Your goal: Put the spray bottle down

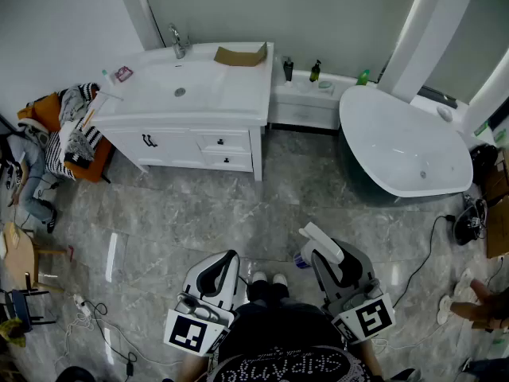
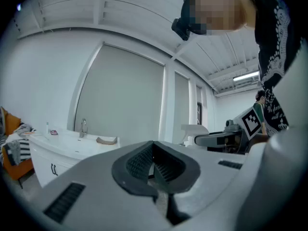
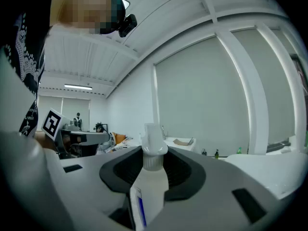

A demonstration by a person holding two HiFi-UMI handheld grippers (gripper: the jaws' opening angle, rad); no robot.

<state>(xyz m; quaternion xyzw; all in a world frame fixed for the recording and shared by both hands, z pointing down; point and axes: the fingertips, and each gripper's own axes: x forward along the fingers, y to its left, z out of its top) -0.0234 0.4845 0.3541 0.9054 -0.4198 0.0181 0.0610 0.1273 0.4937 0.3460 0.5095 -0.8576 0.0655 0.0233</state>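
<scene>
My right gripper (image 1: 328, 263) is held level in front of the person's body, shut on a white spray bottle (image 1: 321, 242). In the right gripper view the spray bottle (image 3: 151, 179) stands upright between the dark pads (image 3: 185, 172), its white nozzle head poking above them and a blue label stripe on its side. The right gripper (image 3: 153, 171) clamps the bottle's shoulder. My left gripper (image 1: 223, 267) hangs beside it at the left, shut with nothing in it. The left gripper (image 2: 154, 165) has its ribbed pads pressed together.
A white vanity (image 1: 238, 102) with a sink and tap stands ahead, a piece of cardboard (image 1: 240, 55) on its top. A white bathtub (image 1: 406, 146) is at the right, small bottles (image 1: 316, 71) on the ledge between. Clothes lie on an orange chair (image 1: 71, 138) at the left. Cables cross the marble floor (image 1: 199, 205).
</scene>
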